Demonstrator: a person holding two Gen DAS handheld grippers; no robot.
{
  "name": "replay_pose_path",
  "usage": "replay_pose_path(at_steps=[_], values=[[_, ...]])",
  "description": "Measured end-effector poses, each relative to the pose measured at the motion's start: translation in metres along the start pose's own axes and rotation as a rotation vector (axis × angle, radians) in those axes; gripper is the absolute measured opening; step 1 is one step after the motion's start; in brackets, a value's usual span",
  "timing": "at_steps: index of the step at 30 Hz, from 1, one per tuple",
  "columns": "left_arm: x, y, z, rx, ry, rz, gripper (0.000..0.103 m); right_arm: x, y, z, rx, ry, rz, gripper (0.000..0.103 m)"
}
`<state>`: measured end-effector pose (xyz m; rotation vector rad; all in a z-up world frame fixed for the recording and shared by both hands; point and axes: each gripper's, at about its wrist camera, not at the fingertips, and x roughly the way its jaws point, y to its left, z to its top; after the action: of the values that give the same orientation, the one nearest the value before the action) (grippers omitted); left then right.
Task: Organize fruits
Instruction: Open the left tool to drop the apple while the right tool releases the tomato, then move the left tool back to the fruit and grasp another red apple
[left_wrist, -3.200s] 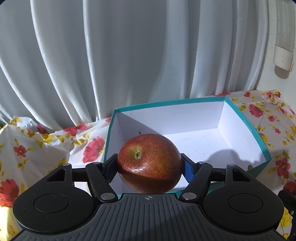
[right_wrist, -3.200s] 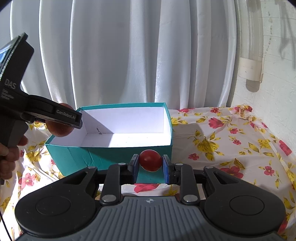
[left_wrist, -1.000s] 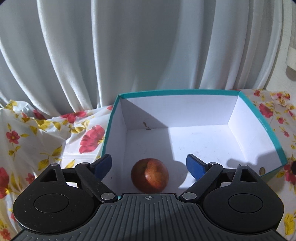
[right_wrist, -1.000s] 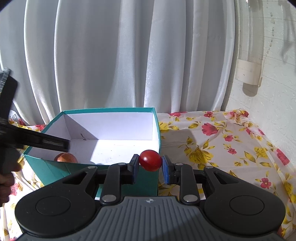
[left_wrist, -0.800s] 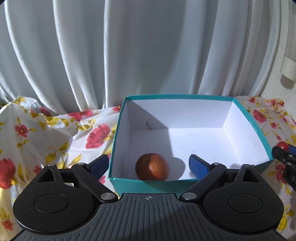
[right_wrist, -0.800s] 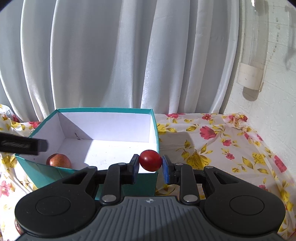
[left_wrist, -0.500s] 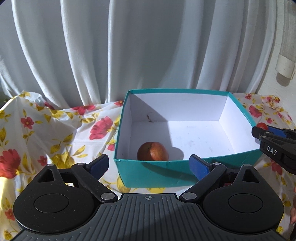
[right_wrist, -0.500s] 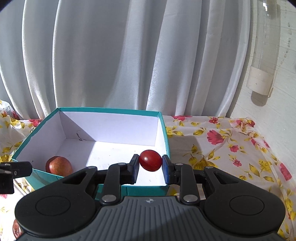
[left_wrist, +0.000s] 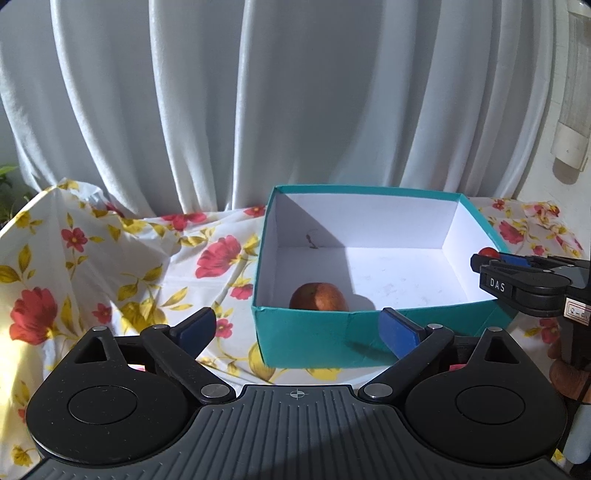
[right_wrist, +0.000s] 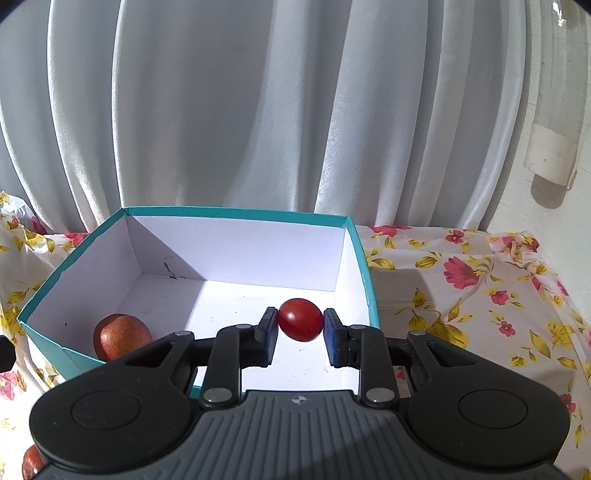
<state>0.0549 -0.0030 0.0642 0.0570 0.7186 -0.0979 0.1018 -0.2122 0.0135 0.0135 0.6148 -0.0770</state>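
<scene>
Between the right gripper's (right_wrist: 300, 341) blue fingers (right_wrist: 334, 345), over the near right part of the teal box (right_wrist: 364, 266): a small red tomato (right_wrist: 300, 319), pinched at its widest girth, clear of the white floor below. Likely light, smooth-skinned and soft; best held across the middle with gentle pressure, since a harder squeeze could split the skin and a glancing hold could let it squirt out. Further left inside the box, against the near left corner: the apple (right_wrist: 121, 336), resting on the floor, heavier and firmer, apt to roll if bumped. Outside the box, at the lower left edge of the right wrist view: a sliver of another reddish fruit (right_wrist: 31, 461), mostly hidden. Before the box's near wall: the left gripper (left_wrist: 295, 328), fingers (left_wrist: 397, 330) spread wide and holding nothing, standing back above the floral cloth (left_wrist: 110, 280) on the tabletop. Compared with three seconds ago: apple no longer clamped in the left fingers but lying in the box, left gripper drawn back from above the box to outside it; tomato carried from in front of the box's outer wall to above its interior, same pinch throughout.
</scene>
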Motion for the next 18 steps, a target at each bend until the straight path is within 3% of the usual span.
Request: replay_pose_path(at_steps=[14, 15, 18], values=[[0.001, 0.016, -0.024, -0.023, 0.044, 0.022, 0.098, 0.025, -0.005, -0.008, 0.033, 0.055, -0.001, 0.028], [0.001, 0.017, -0.026, -0.026, 0.042, 0.017, 0.098, 0.024, -0.005, -0.008, 0.035, 0.049, -0.004, 0.032], [0.000, 0.017, -0.030, -0.014, 0.041, 0.023, 0.098, 0.019, -0.004, -0.007, 0.033, 0.021, 0.008, 0.056]])
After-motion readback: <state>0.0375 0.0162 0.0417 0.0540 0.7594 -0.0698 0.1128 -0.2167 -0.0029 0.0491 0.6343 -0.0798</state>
